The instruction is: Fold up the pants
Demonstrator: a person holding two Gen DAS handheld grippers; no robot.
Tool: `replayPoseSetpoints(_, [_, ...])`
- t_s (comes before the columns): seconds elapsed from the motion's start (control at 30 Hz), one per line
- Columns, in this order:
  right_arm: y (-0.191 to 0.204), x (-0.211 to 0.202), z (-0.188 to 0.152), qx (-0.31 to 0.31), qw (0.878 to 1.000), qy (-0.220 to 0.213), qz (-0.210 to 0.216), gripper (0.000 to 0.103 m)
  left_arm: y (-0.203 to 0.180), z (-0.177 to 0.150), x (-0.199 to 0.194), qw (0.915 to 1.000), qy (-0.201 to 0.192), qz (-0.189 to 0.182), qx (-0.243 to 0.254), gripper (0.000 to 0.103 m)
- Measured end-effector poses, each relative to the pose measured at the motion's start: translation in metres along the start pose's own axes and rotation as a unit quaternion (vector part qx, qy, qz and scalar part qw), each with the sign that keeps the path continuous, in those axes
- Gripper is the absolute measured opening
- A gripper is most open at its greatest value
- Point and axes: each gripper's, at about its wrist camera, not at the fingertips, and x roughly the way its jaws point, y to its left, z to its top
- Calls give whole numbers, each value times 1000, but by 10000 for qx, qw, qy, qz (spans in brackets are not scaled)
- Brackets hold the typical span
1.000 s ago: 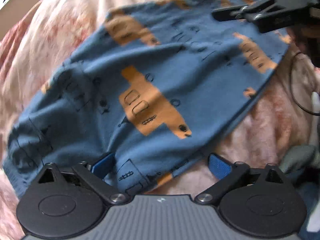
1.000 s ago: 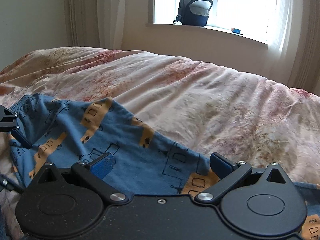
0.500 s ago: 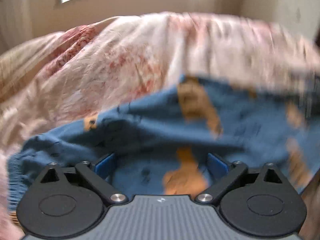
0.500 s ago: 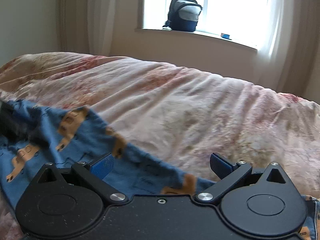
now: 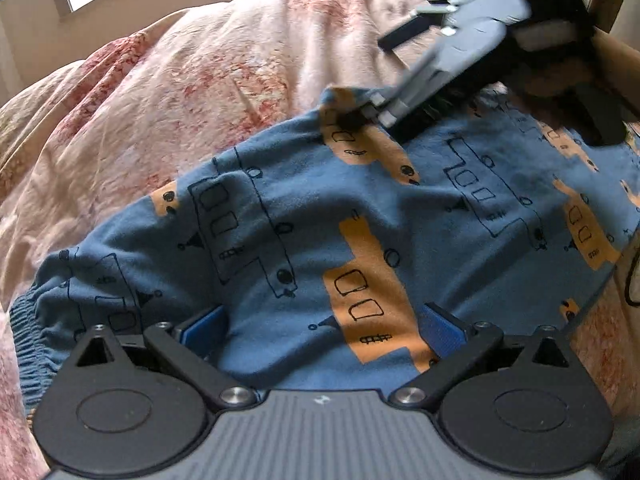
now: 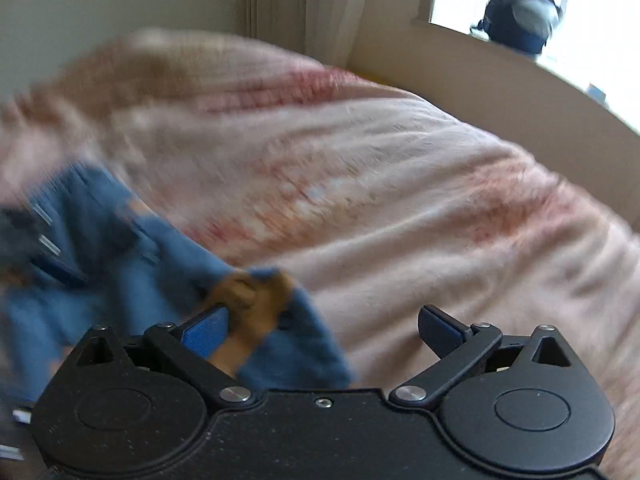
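Observation:
Blue pants (image 5: 304, 216) with orange bus prints lie spread on the pink bedspread (image 5: 180, 76). Their gathered waistband (image 5: 28, 344) is at the left. My left gripper (image 5: 324, 326) is open, its blue pads either side of the near cloth. My right gripper (image 6: 324, 326) is open over a bunched corner of the pants (image 6: 256, 300), which lies against the left pad (image 6: 206, 330). The right gripper also shows in the left wrist view (image 5: 404, 80), at the pants' far edge. The right wrist view is blurred.
The bedspread (image 6: 380, 184) stretches far and right. A window sill with a dark backpack (image 6: 520, 12) is behind the bed. A curtain (image 6: 296, 8) hangs at the back wall. A black cable loop (image 5: 632, 276) lies at the right.
The right gripper swung left and down over the pants' far edge, with the cloth bunching at its left pad. The left gripper's view tilted down and steadied over the pants. Both stay open.

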Motion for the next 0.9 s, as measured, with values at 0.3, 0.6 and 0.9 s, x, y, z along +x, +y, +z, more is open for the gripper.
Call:
replayPoseSetpoints(0.3, [-32,-27,-8,947,9917,-454,-736,97,5,0,5,10000,-9,-60,6,103])
replayPoseSetpoints(0.6, [6,-79,-80,638,9949,406,-665,102,5,1,7,10000,-37,-31,32,103])
replayPoseSetpoints(0.9, [-51,-122,-154,800,9701,1989,-1137,102,-4,1,4,9997,0,135,207,103])
